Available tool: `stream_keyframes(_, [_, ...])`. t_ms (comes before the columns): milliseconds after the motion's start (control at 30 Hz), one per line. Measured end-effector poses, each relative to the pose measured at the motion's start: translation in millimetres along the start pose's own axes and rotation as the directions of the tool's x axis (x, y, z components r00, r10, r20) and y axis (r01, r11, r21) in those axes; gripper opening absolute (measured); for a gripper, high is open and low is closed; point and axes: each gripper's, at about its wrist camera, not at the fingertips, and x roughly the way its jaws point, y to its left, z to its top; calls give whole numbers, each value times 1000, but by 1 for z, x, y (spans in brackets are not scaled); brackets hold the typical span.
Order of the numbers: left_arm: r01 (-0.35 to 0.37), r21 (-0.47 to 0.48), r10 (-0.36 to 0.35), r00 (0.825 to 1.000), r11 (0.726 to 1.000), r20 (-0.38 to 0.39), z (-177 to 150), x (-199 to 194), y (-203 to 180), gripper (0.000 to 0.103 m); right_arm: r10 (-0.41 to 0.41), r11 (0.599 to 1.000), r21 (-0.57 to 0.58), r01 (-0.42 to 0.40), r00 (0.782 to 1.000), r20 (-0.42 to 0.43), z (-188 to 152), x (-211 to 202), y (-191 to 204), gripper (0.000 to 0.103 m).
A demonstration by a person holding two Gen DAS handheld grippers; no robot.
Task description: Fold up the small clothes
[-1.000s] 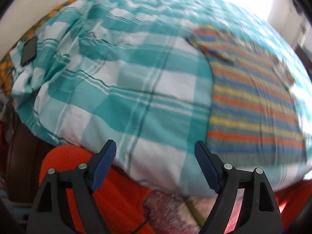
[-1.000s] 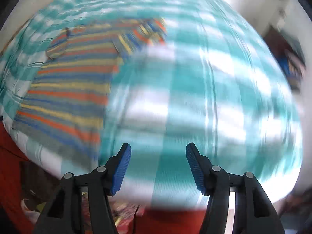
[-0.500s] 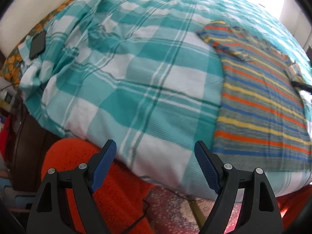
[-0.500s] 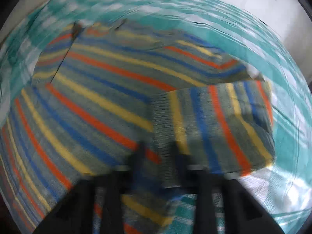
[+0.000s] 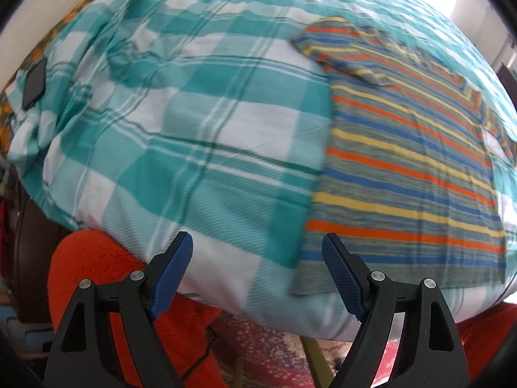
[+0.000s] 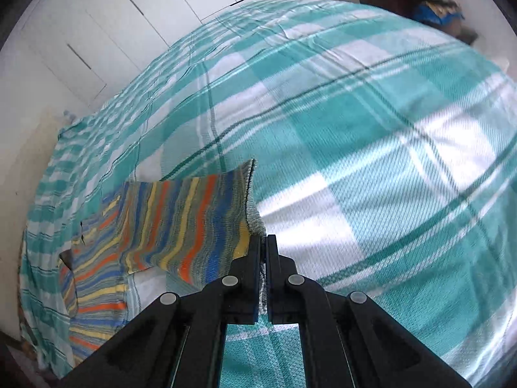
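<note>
Shirt (image 5: 404, 161) lies lengthwise up the bedspread (image 5: 194, 129), sleeve pinched by right gripper (image 6: 264, 242); left gripper (image 5: 257, 271) spread.

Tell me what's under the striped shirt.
The striped shirt lies on the teal checked bedspread; its raised sleeve, pinched by the right tool, shows bedspread beneath. Anything under the body is covered.

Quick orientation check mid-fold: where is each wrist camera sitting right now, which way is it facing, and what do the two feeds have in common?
Left wrist: behind the open left gripper, off the bed's near edge, facing across the checked bedspread toward the striped shirt; both blue-padded fingers show.
Right wrist: low over the bed behind the right gripper, shut on the shirt's sleeve, facing white cupboard doors.
Shared: the shirt and the bedspread.
</note>
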Motion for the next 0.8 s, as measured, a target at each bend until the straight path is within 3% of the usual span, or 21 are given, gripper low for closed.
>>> stream_keyframes(167, [-43,51,41,999,998,26,-5,-9,-10,84,5,1000,24,-6,999,54,1,-9,-1,2])
stream_keyframes(300, [-15,21,16,1000,1000,-16,-8,-1,-7,84,-77,997,22,78,997,-10,1,13,-14,2])
stream_keyframes(433, [-6,12,7,1000,1000,-18,-9,0,-8,84,-59,998,27,58,998,6,1,11,-12,2])
stream_keyframes(467, [-11,16,11,1000,1000,-12,-9,-1,-8,84,-18,999,47,18,1000,5,1,10,-13,5])
stream_keyframes(533, [-15,14,15,1000,1000,-6,-11,-1,-6,84,46,992,115,-45,999,-7,-3,4,-21,21])
stream_keyframes(567, [-12,7,12,1000,1000,-6,-12,-1,-4,84,66,987,147,-64,998,-5,-8,0,-24,43])
stream_keyframes(600, [-7,-2,7,1000,1000,-11,-13,1,-3,84,90,978,187,-89,996,6,-16,-7,-29,52])
stream_keyframes(700, [17,-23,-18,999,1000,-41,-14,9,-1,84,149,956,254,-145,989,4,-41,-13,-33,52])
stream_keyframes(800, [35,-28,-37,998,999,-58,-14,13,-4,84,151,964,221,-148,989,5,-50,0,-27,52])
